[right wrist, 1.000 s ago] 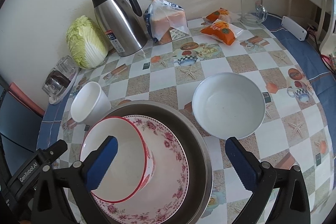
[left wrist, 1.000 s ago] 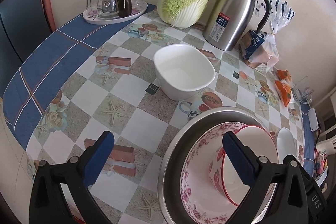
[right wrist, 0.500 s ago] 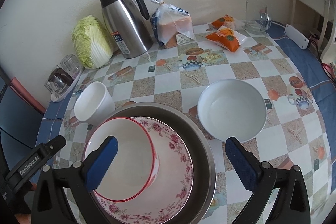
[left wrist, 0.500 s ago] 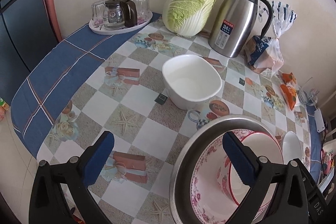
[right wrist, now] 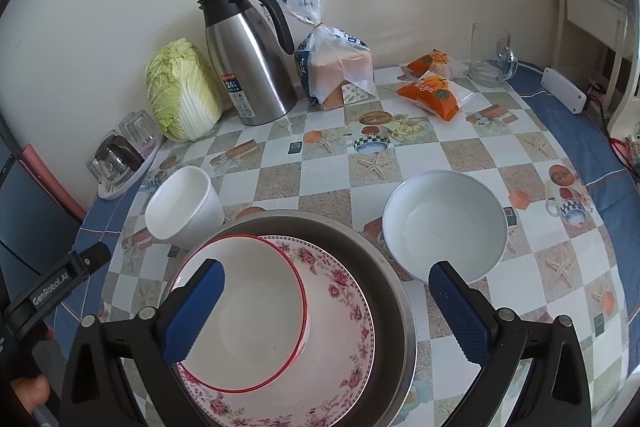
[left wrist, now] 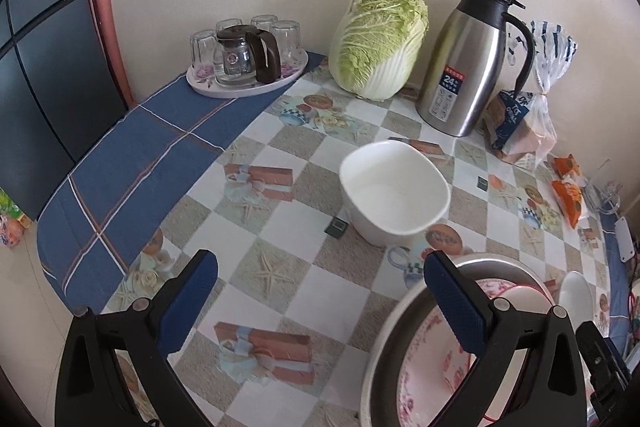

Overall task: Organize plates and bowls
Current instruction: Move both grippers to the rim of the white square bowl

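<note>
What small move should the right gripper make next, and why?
Probably swing the open right gripper toward the wide white bowl. That bowl stands alone on the checkered tablecloth, beside the steel basin already holding the floral plate and red-rimmed bowl.

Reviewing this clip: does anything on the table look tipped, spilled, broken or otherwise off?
Only one thing: the red-rimmed bowl leans on its side inside the floral plate, within the steel basin, not nested flat. No spills or breakage visible.

Left tool [left wrist: 320, 301] spread wide, right tool [right wrist: 326, 311] spread wide, both empty
</note>
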